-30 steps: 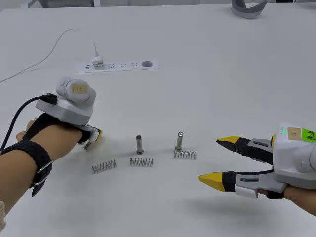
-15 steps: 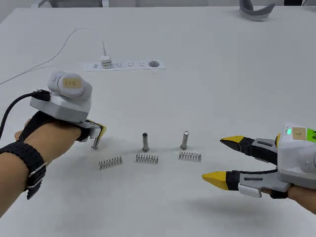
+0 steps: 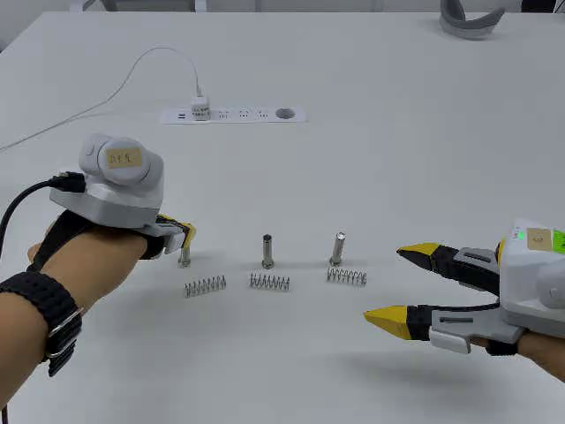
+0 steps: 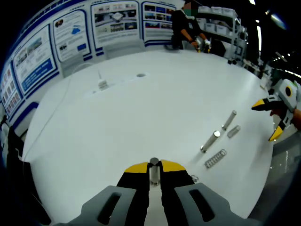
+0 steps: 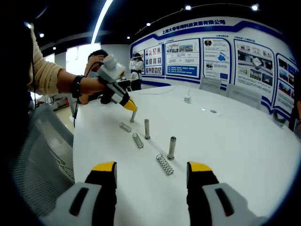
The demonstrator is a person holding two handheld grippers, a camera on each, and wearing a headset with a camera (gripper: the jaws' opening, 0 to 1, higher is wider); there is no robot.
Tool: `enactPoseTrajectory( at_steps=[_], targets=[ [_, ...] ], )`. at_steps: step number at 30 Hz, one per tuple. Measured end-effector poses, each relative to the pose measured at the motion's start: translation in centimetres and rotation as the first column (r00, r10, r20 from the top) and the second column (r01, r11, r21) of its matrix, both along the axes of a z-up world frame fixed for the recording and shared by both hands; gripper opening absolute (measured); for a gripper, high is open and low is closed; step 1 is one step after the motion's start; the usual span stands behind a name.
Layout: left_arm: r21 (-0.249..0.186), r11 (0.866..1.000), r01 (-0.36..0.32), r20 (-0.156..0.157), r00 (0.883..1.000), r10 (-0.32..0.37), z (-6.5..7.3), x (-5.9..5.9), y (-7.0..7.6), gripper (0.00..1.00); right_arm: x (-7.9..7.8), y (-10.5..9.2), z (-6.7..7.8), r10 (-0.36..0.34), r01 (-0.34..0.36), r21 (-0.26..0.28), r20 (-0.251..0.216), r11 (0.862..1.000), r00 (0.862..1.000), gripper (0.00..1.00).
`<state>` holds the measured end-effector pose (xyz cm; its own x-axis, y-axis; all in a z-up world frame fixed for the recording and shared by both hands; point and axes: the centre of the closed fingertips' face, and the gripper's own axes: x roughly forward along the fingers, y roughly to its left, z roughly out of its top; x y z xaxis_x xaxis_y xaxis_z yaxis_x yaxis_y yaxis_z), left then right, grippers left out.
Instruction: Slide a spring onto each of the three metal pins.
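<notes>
My left tool (image 3: 184, 238): grey-white shell, tan label (image 3: 124, 158), yellow-tipped black jaws, black cable (image 3: 26, 199), black wrist strap (image 3: 44, 305). My right tool (image 3: 383, 283) matches, with a green sticker (image 3: 552, 239). Cream knit sleeve (image 5: 44, 75).

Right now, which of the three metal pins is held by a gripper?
The leftmost pin, clamped in the left gripper; the middle pin and right pin stand free.
</notes>
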<state>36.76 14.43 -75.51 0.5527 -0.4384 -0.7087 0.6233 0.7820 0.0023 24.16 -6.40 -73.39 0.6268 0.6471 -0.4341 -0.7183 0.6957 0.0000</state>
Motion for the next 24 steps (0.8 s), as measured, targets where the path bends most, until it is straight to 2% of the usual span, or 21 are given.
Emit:
enactPoseTrajectory(
  at_steps=[4,15,24],
  targets=[
    [-0.017,1.000,-0.010,-0.008,1.000,0.009,0.1,-0.3,0.1,0.07,0.0,0.0,0.0,0.002,-0.002,0.000,0.000,1.000,1.000,0.61],
    [-0.062,0.997,-0.042,-0.002,0.999,0.042,0.0,-1.5,0.6,0.07,-0.1,0.2,0.0,0.008,-0.008,-0.002,0.000,1.000,1.000,0.61],
    [-0.064,0.997,-0.037,-0.009,0.999,0.036,0.0,-1.7,0.4,0.07,-0.2,0.2,-0.1,0.010,-0.010,-0.004,-0.004,1.000,1.000,0.61]
  ],
)
